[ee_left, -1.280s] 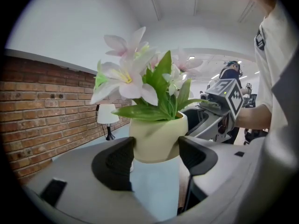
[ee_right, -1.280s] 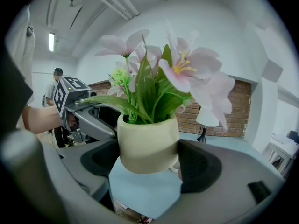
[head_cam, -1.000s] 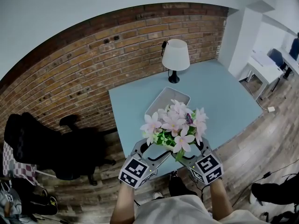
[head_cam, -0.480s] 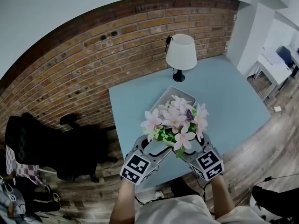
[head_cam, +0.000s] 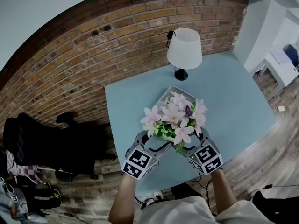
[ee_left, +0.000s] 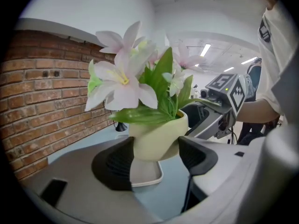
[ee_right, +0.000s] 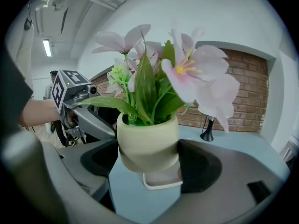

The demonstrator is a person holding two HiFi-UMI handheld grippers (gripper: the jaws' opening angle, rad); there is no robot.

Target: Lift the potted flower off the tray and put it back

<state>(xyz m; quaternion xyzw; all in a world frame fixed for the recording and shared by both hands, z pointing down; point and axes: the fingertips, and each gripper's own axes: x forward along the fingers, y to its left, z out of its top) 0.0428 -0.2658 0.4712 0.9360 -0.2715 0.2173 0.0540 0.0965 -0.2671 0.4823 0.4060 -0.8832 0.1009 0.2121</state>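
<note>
A dark office chair (head_cam: 42, 143) is standing at the far left on the wooden floor (head_cam: 261, 157), well apart from the left edge of the blue table (head_cam: 135, 106). The brick wall (head_cam: 70, 64) is running along the table's far edge.

The left gripper (head_cam: 150, 147) is reaching in over the table's near edge. Its jaws are pressing on both sides of the pale green pot (ee_left: 156, 139), with no gap showing at either pad.

The potted flower (head_cam: 174, 120) is hanging in the air between the two grippers, close to the near edge. Its base is sitting clear of the white tray (ee_left: 147, 174), which is lying flat on the table below and just beyond it. The tray's raised rim (head_cam: 164, 97) is showing past the blossoms, with bare tabletop open to its left.

The right gripper (head_cam: 192, 148) is closing on the same pot (ee_right: 147, 141) from the other side, both jaws touching its wall.

A white-shaded lamp (head_cam: 184, 50) is standing near the far edge, apart from the tray. To the right, a wide stretch of table is lying bare out to its right edge.
</note>
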